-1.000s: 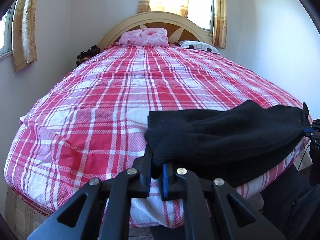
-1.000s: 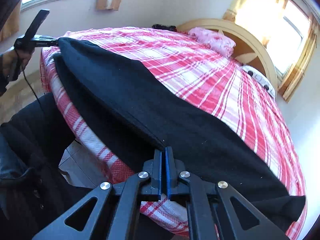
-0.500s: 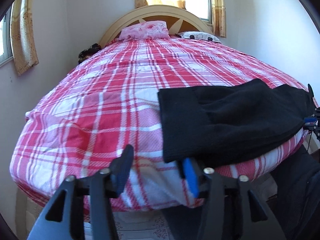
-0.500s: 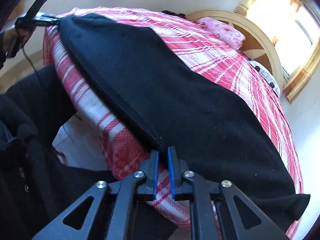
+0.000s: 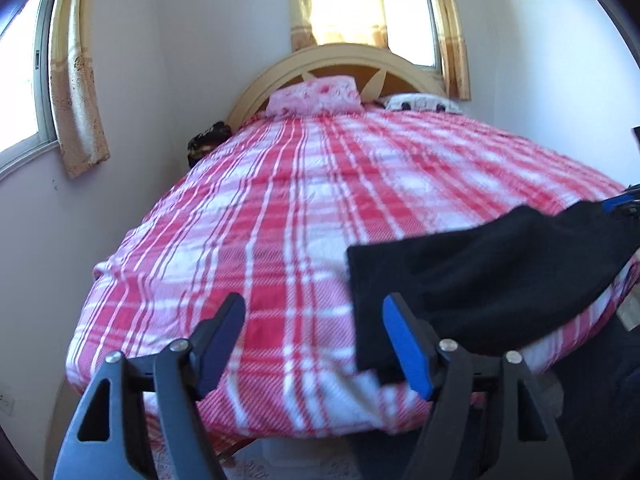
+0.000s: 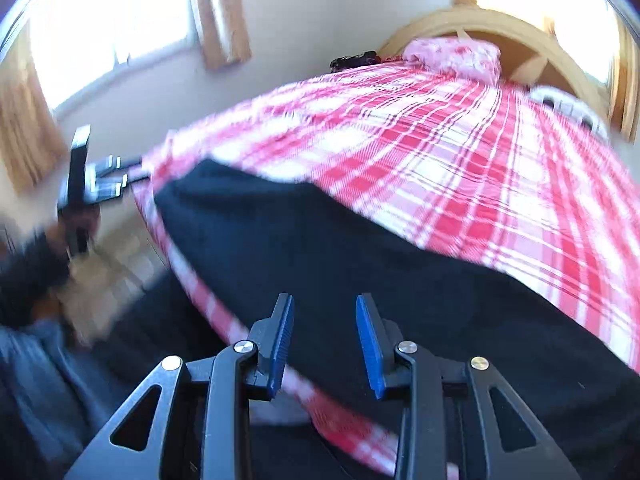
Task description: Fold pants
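The black pants (image 5: 480, 276) lie folded along the near edge of the red plaid bed (image 5: 300, 208). In the right wrist view the pants (image 6: 380, 264) stretch across the bed's front edge. My left gripper (image 5: 314, 312) is open and empty, just off the pants' left end, with its right finger beside the cloth. My right gripper (image 6: 324, 312) is open and empty, hovering over the pants' near edge. The left gripper also shows at the far left of the right wrist view (image 6: 104, 176).
A pink pillow (image 5: 316, 96) and a white patterned pillow (image 5: 420, 102) lie by the arched headboard (image 5: 340, 60). A dark object (image 5: 208, 144) sits at the bed's far left corner. Walls and curtained windows surround the bed. The person's dark clothing (image 6: 60, 380) is at the left.
Both grippers have let go of the pants and opened wide. The pants now rest on the bed. Both grippers have drawn back and lifted slightly.
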{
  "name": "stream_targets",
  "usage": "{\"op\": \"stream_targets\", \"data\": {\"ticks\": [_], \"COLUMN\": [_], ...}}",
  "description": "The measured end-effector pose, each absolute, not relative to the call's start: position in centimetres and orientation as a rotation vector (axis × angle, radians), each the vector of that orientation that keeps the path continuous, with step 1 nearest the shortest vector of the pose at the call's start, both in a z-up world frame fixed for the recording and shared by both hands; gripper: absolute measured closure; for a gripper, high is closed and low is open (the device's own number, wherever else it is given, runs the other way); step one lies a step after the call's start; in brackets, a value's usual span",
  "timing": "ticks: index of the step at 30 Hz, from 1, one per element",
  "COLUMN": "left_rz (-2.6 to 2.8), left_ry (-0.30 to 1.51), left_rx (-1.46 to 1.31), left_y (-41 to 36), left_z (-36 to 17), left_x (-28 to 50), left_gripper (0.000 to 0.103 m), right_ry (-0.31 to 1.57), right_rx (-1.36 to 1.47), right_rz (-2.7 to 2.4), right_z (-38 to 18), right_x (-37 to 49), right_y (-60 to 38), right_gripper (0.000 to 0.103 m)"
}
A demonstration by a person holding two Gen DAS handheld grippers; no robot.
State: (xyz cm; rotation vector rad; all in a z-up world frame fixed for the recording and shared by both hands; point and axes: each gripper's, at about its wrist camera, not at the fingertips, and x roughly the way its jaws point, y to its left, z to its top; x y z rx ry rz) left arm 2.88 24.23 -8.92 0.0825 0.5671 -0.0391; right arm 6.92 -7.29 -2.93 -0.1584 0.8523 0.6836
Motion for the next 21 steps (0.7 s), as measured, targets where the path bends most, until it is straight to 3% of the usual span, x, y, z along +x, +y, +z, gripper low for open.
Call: {"op": "stream_targets", "data": {"ticks": [10, 13, 18, 21], "left_rz": [-0.090, -0.084, -0.120, -0.117], "left_ry": [0.661, 0.708, 0.707, 0.697], "left_rx": [0.016, 0.026, -0.038, -0.040], "left_y": [19.6, 19.0, 19.8, 19.6], "left_z": [-11.7, -13.3, -14.5, -14.6], "left_x": [8.9, 8.3, 7.2, 7.3], "left_gripper": [0.021, 0.021, 0.017, 0.016], "right_ry": [1.004, 1.079, 1.130, 1.122], "right_rx": [0.061, 0.063, -0.210, -0.172], "right_rz": [0.636, 0.665, 0.802, 0.821], "right_z": [-6.0, -7.5, -9.1, -8.3], "right_x": [18.3, 18.8, 13.6, 13.4], "right_y": [-2.7, -1.8, 0.9, 0.4], "right_gripper": [0.069, 0.069, 0.069, 0.069]}}
